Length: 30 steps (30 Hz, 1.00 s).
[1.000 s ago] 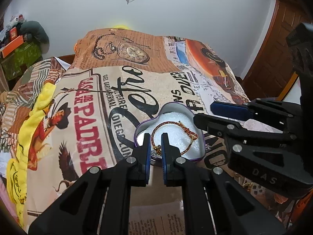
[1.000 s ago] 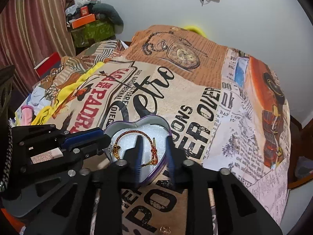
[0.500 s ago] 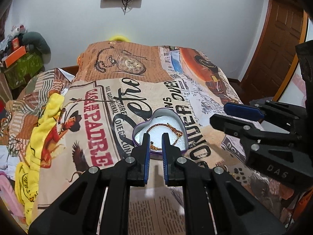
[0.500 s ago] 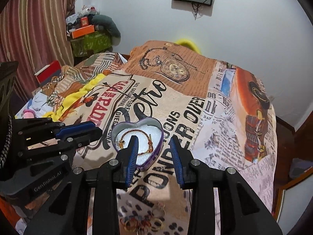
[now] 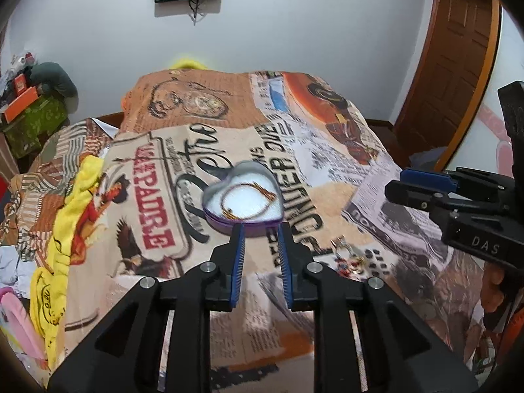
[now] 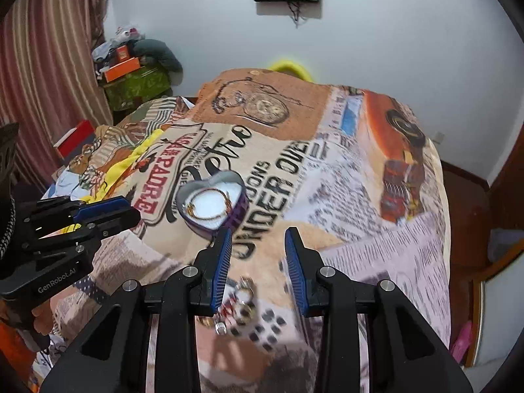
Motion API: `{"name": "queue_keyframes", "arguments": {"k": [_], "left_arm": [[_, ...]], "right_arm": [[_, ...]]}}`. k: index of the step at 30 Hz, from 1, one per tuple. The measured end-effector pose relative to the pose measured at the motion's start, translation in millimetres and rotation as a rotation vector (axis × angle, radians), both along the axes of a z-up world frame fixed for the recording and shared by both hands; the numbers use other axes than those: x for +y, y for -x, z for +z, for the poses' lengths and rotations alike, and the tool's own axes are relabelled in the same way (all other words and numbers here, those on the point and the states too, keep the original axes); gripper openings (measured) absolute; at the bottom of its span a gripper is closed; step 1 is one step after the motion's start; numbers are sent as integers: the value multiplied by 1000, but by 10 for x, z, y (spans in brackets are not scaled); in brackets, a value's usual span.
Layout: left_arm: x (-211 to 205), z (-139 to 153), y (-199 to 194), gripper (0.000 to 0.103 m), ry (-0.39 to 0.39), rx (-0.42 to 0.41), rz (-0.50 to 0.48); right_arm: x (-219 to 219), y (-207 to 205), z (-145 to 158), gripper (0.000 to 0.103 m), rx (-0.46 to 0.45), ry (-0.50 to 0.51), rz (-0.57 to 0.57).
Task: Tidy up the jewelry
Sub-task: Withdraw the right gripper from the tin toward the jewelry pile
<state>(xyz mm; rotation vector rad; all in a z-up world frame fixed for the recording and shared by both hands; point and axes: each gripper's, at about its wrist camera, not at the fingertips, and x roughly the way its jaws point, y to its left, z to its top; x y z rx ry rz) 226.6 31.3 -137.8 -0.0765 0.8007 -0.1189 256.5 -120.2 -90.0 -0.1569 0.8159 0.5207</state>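
Observation:
A purple heart-shaped tin (image 5: 243, 196) with a white lining lies on the printed bedspread; it also shows in the right wrist view (image 6: 213, 201). A red and gold bracelet (image 5: 249, 201) lies inside it (image 6: 209, 201). My left gripper (image 5: 260, 249) is open and empty, just short of the tin. My right gripper (image 6: 258, 258) is open and empty, held above a small pile of loose jewelry (image 6: 240, 304). The pile also shows to the right of the left gripper (image 5: 350, 257).
The bedspread (image 5: 327, 170) covers the whole bed. Yellow cloth (image 5: 65, 229) lies along its left edge. Boxes and clutter (image 6: 131, 75) stand at the far left by a striped curtain. A wooden door (image 5: 455, 65) is at the right.
Both grippers have pulled back from the tin, toward me. The left gripper has opened from nearly shut. The bracelet stays in the tin. The loose jewelry pile has come into view.

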Motion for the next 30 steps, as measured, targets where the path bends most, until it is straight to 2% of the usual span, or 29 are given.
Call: {"name": "queue_keyframes", "arguments": {"k": [19, 22, 25, 30], "left_arm": [[-629, -573, 261, 20, 45, 164, -170], [-704, -623, 234, 22, 34, 168, -179], [-731, -631, 184, 31, 39, 164, -176], [-721, -623, 126, 31, 42, 158, -158]], "right_arm": [[-421, 319, -416, 30, 91, 11, -11], [-435, 348, -461, 30, 98, 10, -5], [-448, 348, -511, 31, 113, 3, -1], [-471, 347, -573, 31, 125, 6, -5]]}}
